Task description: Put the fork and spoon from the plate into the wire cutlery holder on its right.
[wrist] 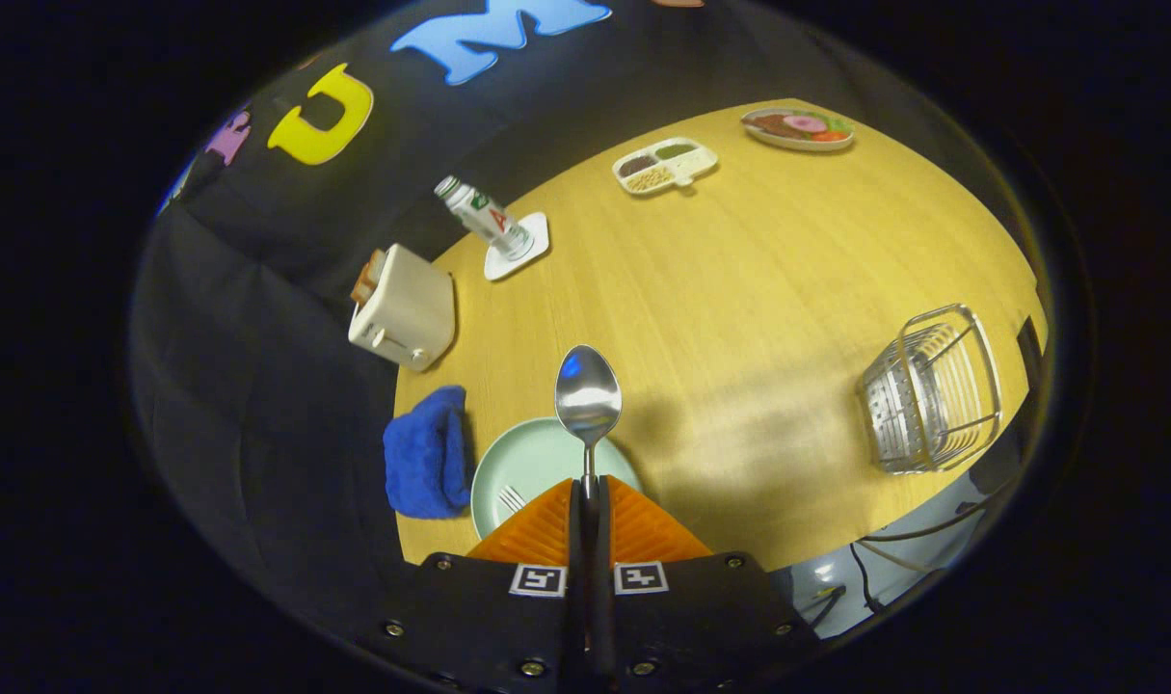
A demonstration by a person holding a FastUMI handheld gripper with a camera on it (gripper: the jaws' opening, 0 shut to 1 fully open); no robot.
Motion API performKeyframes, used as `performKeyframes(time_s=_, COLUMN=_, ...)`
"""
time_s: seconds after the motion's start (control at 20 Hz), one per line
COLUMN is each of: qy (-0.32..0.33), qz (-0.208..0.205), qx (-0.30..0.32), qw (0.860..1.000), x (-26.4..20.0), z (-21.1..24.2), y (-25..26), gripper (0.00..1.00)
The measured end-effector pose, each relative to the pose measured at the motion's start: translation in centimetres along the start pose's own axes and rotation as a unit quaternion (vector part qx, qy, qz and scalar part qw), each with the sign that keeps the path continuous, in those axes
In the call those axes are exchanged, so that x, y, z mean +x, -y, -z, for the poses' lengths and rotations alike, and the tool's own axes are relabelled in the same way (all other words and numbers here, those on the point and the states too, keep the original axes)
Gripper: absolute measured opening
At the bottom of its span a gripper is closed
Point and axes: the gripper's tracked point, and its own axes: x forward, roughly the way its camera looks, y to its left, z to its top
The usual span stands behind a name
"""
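Observation:
My gripper [588, 493] is shut on the handle of a shiny metal spoon [588, 395], whose bowl sticks out ahead of the fingertips, lifted above the table. Below it lies a pale green plate [530, 461], partly hidden by the fingers. The tines of a fork [511, 498] show on the plate just left of the fingers; the rest of the fork is covered. The wire cutlery holder [932, 390] stands far off to the right near the table's edge, and nothing shows inside it.
A blue cloth [427, 465] lies left of the plate. A cream toaster [404, 306] and a bottle [481, 214] on a white coaster stand beyond it. Two food trays [664, 165] [799, 128] sit at the far side. Cables hang past the table's right edge.

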Motion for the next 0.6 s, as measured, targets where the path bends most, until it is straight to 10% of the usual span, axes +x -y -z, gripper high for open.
performKeyframes(time_s=0.6, qy=0.067, qz=0.106, qx=0.058, qw=0.990, x=-8.4, z=-3.5, y=13.7, gripper=0.04)
